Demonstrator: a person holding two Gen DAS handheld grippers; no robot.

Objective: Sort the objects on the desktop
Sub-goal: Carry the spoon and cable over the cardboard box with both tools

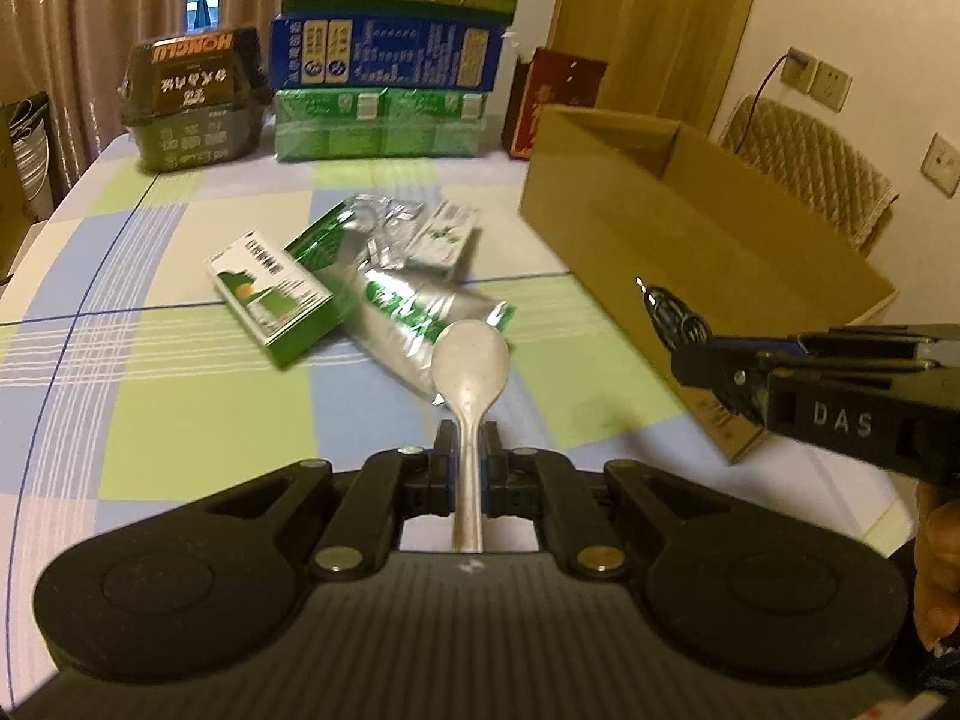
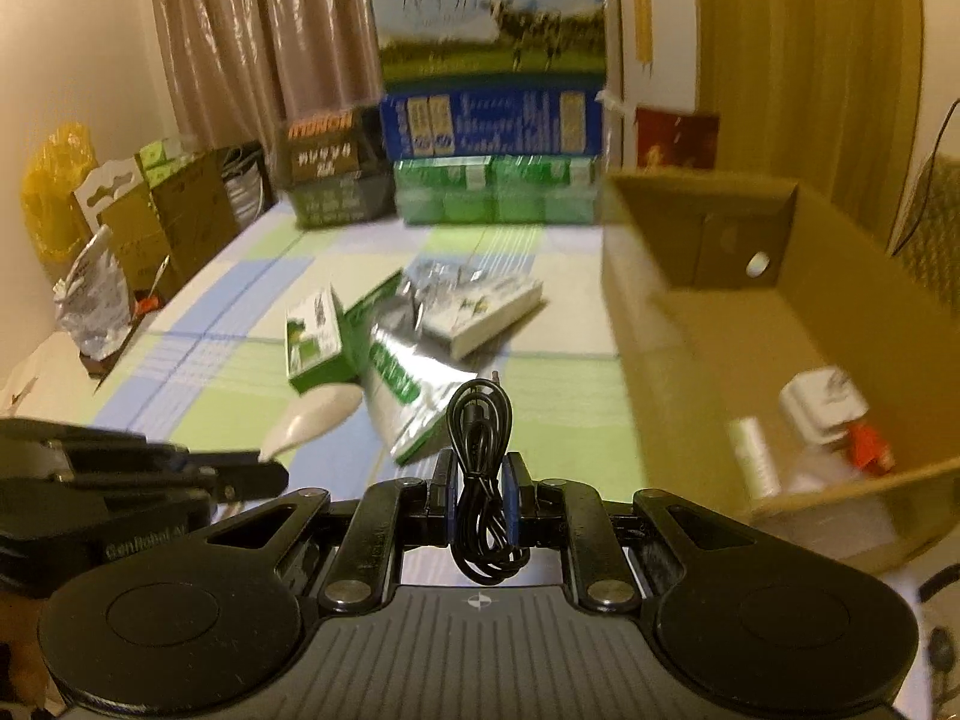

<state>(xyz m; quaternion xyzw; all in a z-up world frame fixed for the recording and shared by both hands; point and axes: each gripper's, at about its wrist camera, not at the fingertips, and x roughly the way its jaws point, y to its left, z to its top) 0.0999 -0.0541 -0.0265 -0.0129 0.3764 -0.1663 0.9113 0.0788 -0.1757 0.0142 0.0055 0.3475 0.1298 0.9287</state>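
My left gripper [image 1: 467, 438] is shut on the handle of a metal spoon [image 1: 471, 372], whose bowl points forward above the table. A coiled black cable [image 2: 480, 450] is clamped in my right gripper [image 2: 480, 468]; that gripper [image 1: 690, 348] also shows at the right of the left wrist view, beside the cardboard box [image 1: 690, 252]. On the checked tablecloth [image 1: 180, 408] lie a green and white carton [image 1: 270, 294], a silver and green foil pouch [image 1: 414, 312] and a small white pack [image 1: 447, 234]. The box [image 2: 780, 324] holds a white plug [image 2: 822, 408], an orange item and a pale roll.
Stacked milk cartons [image 1: 390, 60] and a dark package [image 1: 192, 96] stand along the table's far edge, with a red box [image 1: 552, 102] behind the cardboard box. Left of the table are bags and cartons [image 2: 150, 228]. A quilted chair back [image 1: 810, 174] stands at the right wall.
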